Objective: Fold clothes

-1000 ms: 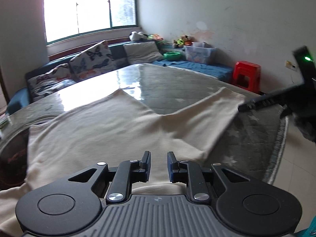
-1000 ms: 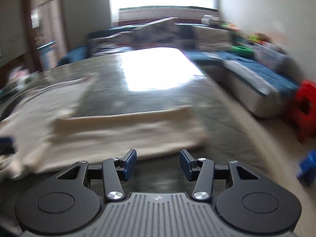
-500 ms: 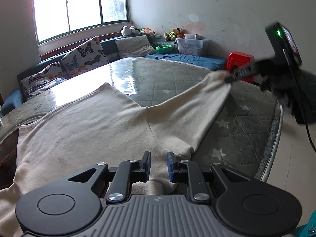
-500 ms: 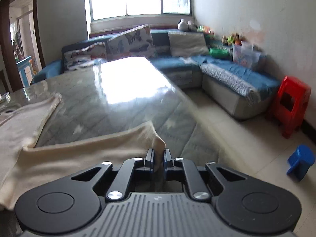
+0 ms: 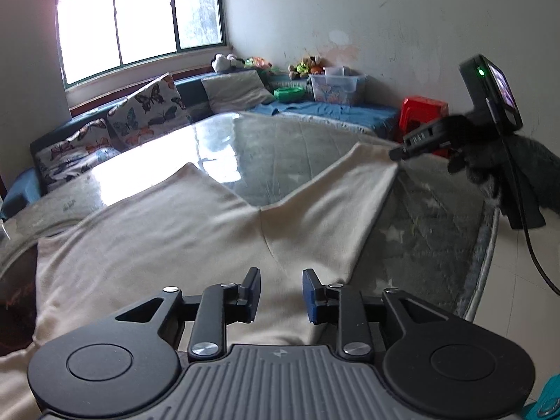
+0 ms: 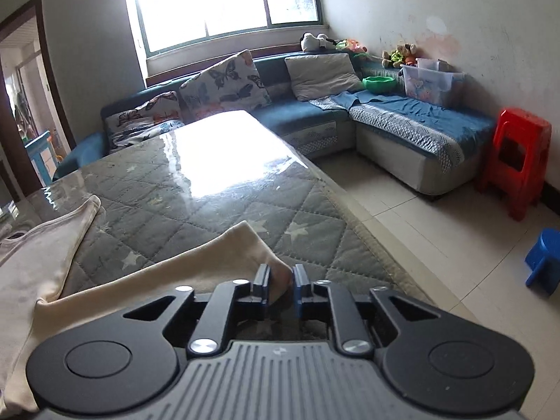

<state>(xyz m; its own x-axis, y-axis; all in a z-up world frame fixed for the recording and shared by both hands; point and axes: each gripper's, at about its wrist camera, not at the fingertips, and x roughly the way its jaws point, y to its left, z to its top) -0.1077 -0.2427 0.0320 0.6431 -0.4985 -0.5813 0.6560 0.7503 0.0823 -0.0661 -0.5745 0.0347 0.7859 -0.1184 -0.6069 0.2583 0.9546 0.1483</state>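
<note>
One cream garment (image 5: 168, 245) lies spread on the quilted table (image 6: 196, 210). Its sleeve end sits between the right gripper (image 6: 281, 283)'s jaws, which have just been opening slightly. The left gripper (image 5: 281, 294), over the hem, has just been spreading its jaws, nothing between them.

Ahead of you: bench (image 6: 217, 210) with a quilted grey star-print cover under glossy clear sheeting, window (image 6: 224, 0) glare on it. Blue corner sofa (image 6: 315, 119) behind, with butterfly cushions (image 6: 224, 87), a green bowl (image 6: 379, 84) and a clear storage box (image 6: 430, 82). Red stool (image 6: 514, 164) and blue stool (image 6: 546, 262) on the tiled floor (image 6: 437, 245).
</note>
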